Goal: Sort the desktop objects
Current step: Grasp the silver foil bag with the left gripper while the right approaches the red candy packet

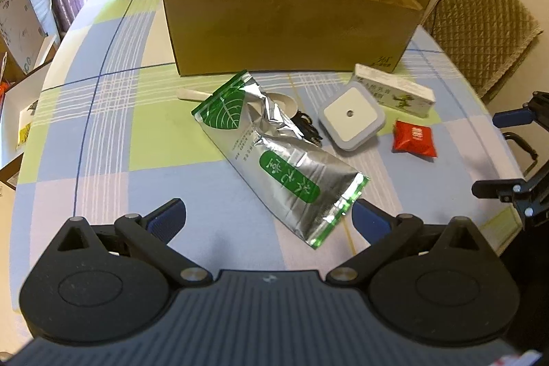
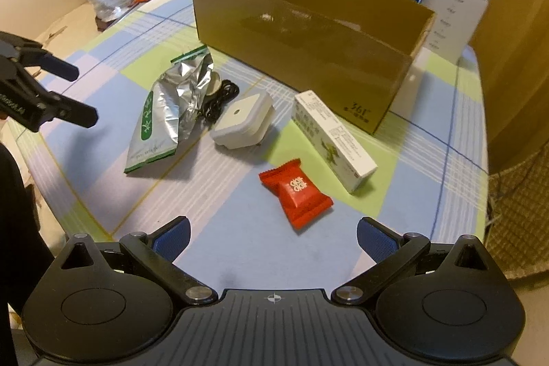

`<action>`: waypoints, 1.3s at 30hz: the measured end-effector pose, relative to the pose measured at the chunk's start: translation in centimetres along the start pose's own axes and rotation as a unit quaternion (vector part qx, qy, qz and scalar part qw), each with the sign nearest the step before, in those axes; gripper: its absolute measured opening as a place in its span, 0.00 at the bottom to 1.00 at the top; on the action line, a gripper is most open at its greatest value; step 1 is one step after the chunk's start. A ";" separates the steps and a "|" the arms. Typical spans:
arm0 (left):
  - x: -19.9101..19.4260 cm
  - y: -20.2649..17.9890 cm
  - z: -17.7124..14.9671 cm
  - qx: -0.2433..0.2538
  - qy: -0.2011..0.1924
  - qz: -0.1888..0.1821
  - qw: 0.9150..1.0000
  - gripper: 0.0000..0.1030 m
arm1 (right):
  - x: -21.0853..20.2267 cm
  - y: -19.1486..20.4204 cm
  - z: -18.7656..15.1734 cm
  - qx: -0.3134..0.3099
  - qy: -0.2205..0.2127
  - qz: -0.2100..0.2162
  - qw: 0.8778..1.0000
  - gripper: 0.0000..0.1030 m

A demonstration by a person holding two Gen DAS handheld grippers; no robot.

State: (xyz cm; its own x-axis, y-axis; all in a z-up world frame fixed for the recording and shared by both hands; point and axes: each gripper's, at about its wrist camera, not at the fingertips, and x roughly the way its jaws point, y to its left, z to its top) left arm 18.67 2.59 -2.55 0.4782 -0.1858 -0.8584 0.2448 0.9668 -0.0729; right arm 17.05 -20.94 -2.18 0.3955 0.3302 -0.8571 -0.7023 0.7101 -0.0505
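Both grippers hover empty, jaws spread wide: left gripper (image 1: 268, 218) faces crumpled silver-green foil pouch (image 1: 274, 150), right gripper (image 2: 273, 237) faces red candy wrapper (image 2: 295, 192); loose items cluster before open brown cardboard box (image 1: 291, 33), likely sorting destination, nothing visibly inside yet

One cardboard box (image 1: 291, 33), one foil pouch (image 1: 274, 156), one white spoon (image 1: 192, 94), one black cable (image 2: 219, 102), one square plug-in light (image 1: 350, 115), one white carton (image 1: 394, 90) and one red candy (image 2: 296, 192) crowd the checked table (image 1: 113, 132).

Both claws (image 1: 269, 222) (image 2: 273, 237) agape, empty.
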 end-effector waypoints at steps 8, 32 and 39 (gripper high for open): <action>4.0 0.2 2.5 -0.040 0.013 -0.014 0.999 0.98 | 3.4 -1.4 1.0 -0.010 0.014 0.012 1.000 0.98; 8.6 -0.5 3.6 0.064 0.087 -0.008 0.994 0.64 | 7.7 -2.9 0.3 -0.022 0.043 0.026 0.999 0.92; 7.2 -0.2 3.5 0.092 0.077 0.018 0.993 0.76 | 7.3 -3.3 0.8 -0.015 0.029 0.020 0.999 0.91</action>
State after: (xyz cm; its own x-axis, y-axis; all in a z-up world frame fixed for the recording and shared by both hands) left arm 25.05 0.47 -6.96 0.3579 -0.1086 -0.9274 0.3865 0.9214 0.0412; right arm 22.78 -20.37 -7.88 0.3321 0.3209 -0.8870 -0.7353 0.6771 -0.0303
